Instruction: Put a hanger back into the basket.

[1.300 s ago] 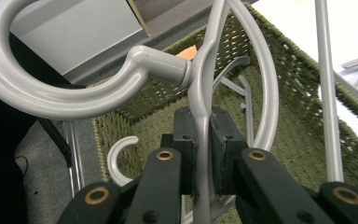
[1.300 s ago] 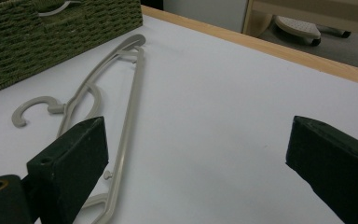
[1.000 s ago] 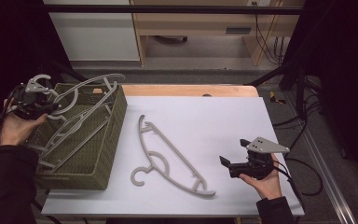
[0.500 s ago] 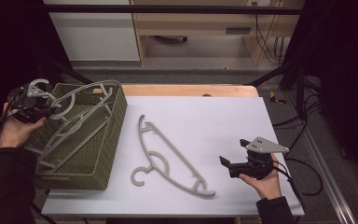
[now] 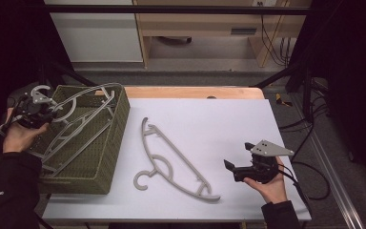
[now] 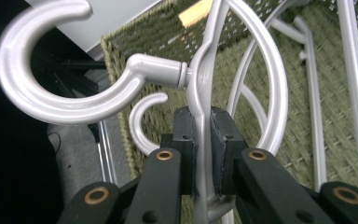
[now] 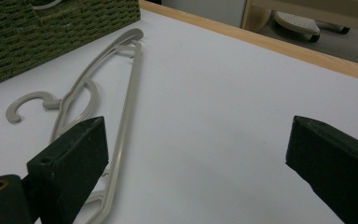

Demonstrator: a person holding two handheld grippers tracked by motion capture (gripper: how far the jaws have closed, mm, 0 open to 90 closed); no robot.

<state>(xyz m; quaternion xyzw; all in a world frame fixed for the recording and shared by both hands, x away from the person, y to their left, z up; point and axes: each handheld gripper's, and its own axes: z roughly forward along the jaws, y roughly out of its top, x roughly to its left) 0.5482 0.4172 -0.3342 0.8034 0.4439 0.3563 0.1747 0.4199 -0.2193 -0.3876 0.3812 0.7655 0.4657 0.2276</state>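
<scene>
1. One grey plastic hanger (image 6: pixel 200 93), light, stiff and slick, hangs over the woven basket (image 5: pixel 116 138), pinched at its neck by the left tongs (image 6: pixel 203 140).
2. Right tongs (image 7: pixel 196 158) gape empty above the bench (image 5: pixel 209 119).

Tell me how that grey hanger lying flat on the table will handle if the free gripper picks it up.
The hanger looks like thin moulded plastic, so probably light and fairly stiff. Its smooth bars may slip or pivot between the pads. Held at one end, the long frame would likely swing.
</scene>
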